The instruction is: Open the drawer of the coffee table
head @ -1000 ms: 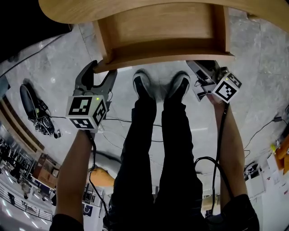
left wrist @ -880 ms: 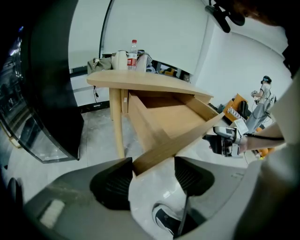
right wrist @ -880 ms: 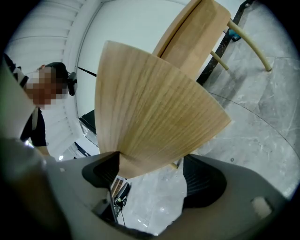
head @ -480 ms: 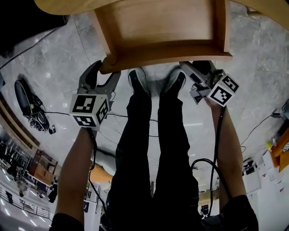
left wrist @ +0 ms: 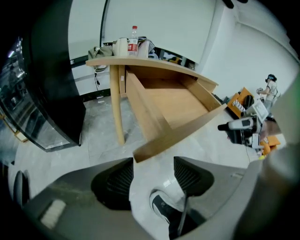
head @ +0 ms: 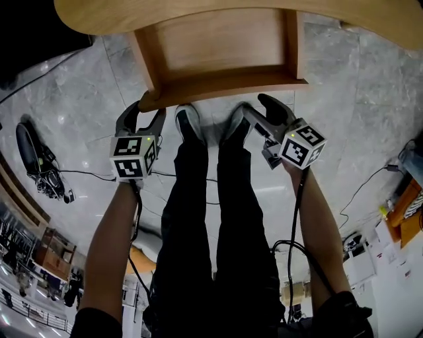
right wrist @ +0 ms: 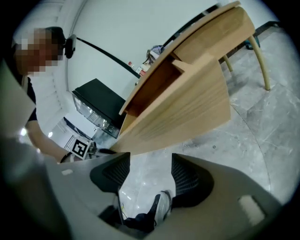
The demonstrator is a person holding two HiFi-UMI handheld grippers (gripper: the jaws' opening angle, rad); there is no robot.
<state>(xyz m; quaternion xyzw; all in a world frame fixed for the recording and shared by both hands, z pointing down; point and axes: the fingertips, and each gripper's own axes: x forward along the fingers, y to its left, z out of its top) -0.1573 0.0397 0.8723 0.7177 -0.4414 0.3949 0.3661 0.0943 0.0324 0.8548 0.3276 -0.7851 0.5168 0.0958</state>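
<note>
Nearest, at 6 o'clock in the head view: two dark-trousered legs [head: 211, 231] ending in shoes [head: 188, 123] on pale floor [head: 79, 105]. At 9 o'clock of the shoes: left gripper [head: 141, 113], jaws apart and empty, only floor and a shoe visible between the pads, tips just short of the drawer front's left corner and not touching it. At 3 o'clock of the shoes: right gripper [head: 260, 112], jaws closing with nothing between them, clear of the drawer front. Farther, at 12 o'clock: drawer [head: 225, 46] standing well out of the coffee table [head: 198, 13], bare inside. Farthest, on the tabletop in the left gripper view: a bottle [left wrist: 134, 40] among other clutter.
</note>
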